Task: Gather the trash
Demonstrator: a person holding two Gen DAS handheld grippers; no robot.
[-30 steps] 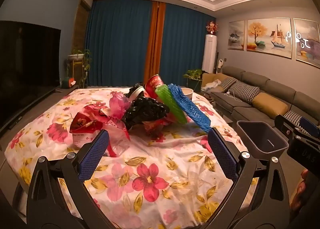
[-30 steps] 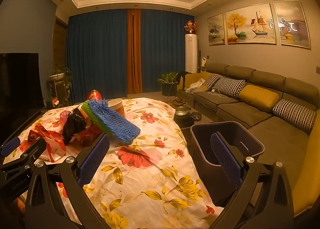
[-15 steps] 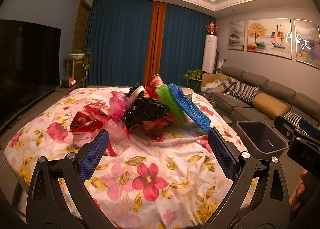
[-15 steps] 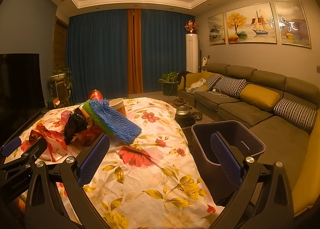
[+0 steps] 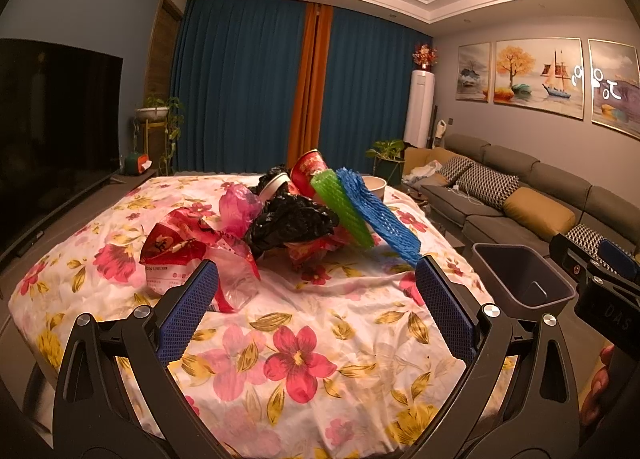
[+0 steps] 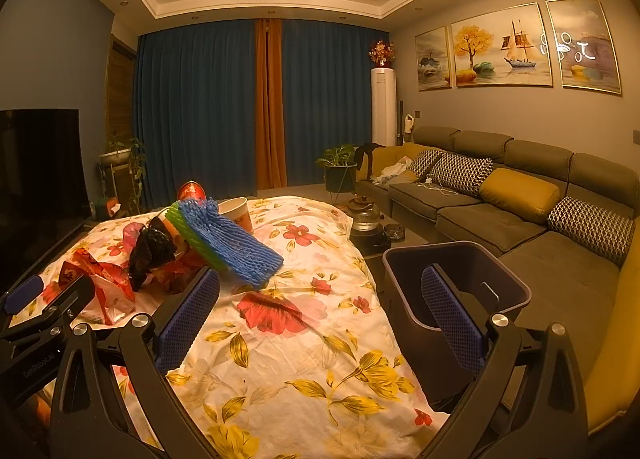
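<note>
Two grippers, both spread wide and empty: left gripper [image 5: 316,301] low in its frame before the trash pile [image 5: 280,219] at frame centre; right gripper [image 6: 320,323] low in its frame, straddling tablecloth [image 6: 304,359] and bin [image 6: 456,287] at lower right. Nothing collected yet, judging by the bare bin.

Best begun at the pile's near edge: pinch the crinkly red-and-clear bag [image 5: 188,259] low on a fold, lift slowly. Blue foam net [image 6: 232,243] and green foam net [image 5: 342,207]: springy, ribbed, leaning. Black plastic bag [image 5: 292,223]: glossy, crumpled, slippery. Paper cup [image 6: 238,211]: stiff, light, easily crushed.
</note>
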